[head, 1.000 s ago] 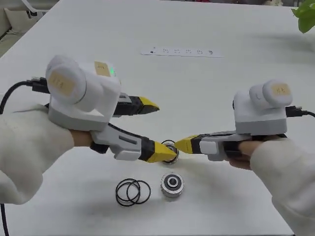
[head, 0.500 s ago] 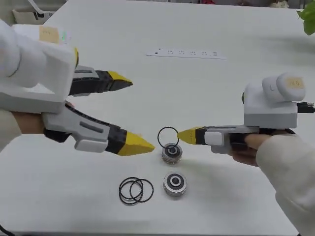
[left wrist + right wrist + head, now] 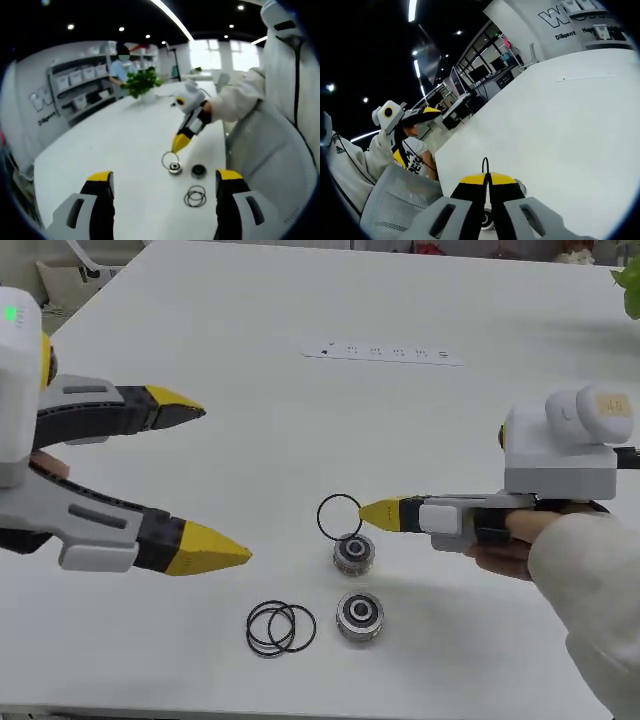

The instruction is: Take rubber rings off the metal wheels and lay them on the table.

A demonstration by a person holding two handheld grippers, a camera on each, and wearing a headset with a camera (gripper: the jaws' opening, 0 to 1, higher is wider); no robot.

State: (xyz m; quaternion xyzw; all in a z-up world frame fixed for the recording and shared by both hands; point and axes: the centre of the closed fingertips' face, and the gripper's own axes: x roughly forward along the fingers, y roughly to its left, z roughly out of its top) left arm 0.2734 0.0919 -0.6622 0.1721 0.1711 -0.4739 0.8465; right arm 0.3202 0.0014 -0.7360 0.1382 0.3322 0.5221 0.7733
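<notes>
Rubber ring point(image 3: 320, 517) pinched in right gripper point(image 3: 366, 512), jaws closed, just above wheel point(image 3: 352, 552). Laid rings point(image 3: 280, 627) sit lower left of it. Left gripper point(image 3: 224, 483) open, well apart.

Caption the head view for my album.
Right claw holds a rubber ring over a metal wheel; left claw open.

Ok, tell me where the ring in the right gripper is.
In the head view the rubber ring is pinched by the right gripper, held directly over the farther metal wheel, right of the open left gripper.
</notes>
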